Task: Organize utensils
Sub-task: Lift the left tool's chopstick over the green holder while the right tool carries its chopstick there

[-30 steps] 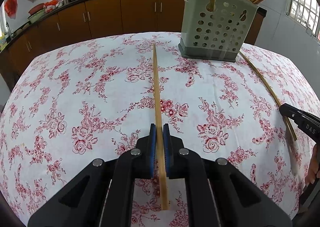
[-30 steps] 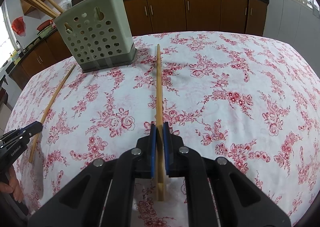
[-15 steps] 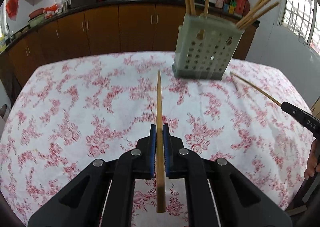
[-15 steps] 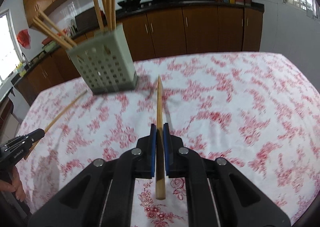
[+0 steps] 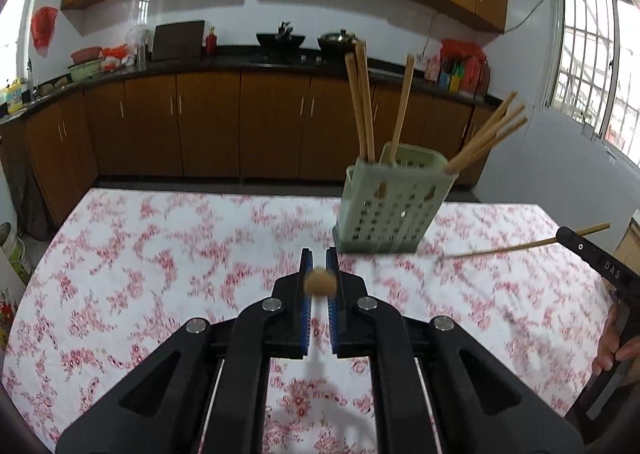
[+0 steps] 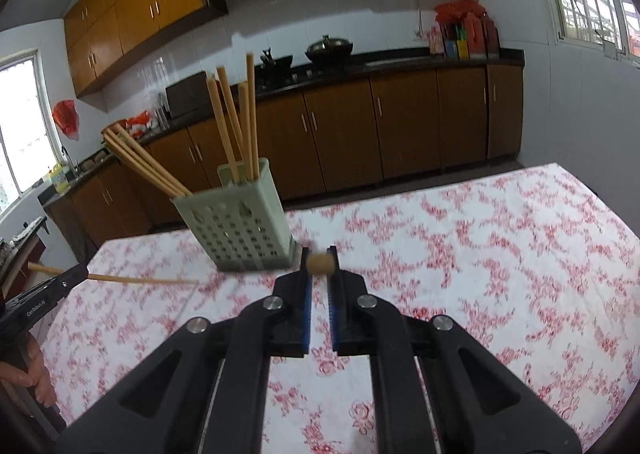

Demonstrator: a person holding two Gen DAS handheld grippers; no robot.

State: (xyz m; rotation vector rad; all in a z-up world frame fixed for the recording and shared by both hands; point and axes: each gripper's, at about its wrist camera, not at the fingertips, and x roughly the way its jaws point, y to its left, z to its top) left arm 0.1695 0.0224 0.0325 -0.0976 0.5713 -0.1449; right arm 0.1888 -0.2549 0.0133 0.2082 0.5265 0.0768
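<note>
My left gripper [image 5: 319, 262] is shut on a wooden chopstick [image 5: 319, 282], which I see end-on as a round tan butt between the blue pads. My right gripper [image 6: 319, 256] is likewise shut on a second chopstick [image 6: 320, 264], also seen end-on. Both are lifted above the floral tablecloth [image 5: 160, 274]. A pale green perforated utensil holder [image 5: 390, 205] stands at the table's far side, with several chopsticks upright and leaning in it. In the left wrist view the right gripper [image 5: 560, 233] appears at the right edge with its chopstick [image 5: 500, 250] sticking out sideways. The right wrist view shows the holder [image 6: 236, 225] ahead and to the left.
A person's hand [image 5: 614, 346] grips the right tool's handle. Brown kitchen cabinets [image 5: 208, 125] and a dark counter with pots run behind the table. A window [image 5: 596, 69] is on the right wall. The left gripper [image 6: 82, 274] shows at the left edge of the right wrist view.
Both grippers have risen off the table with their chopsticks and tilted up. The chopsticks, once lying along the cloth, now point away and show end-on. The holder appears lower in both views.
</note>
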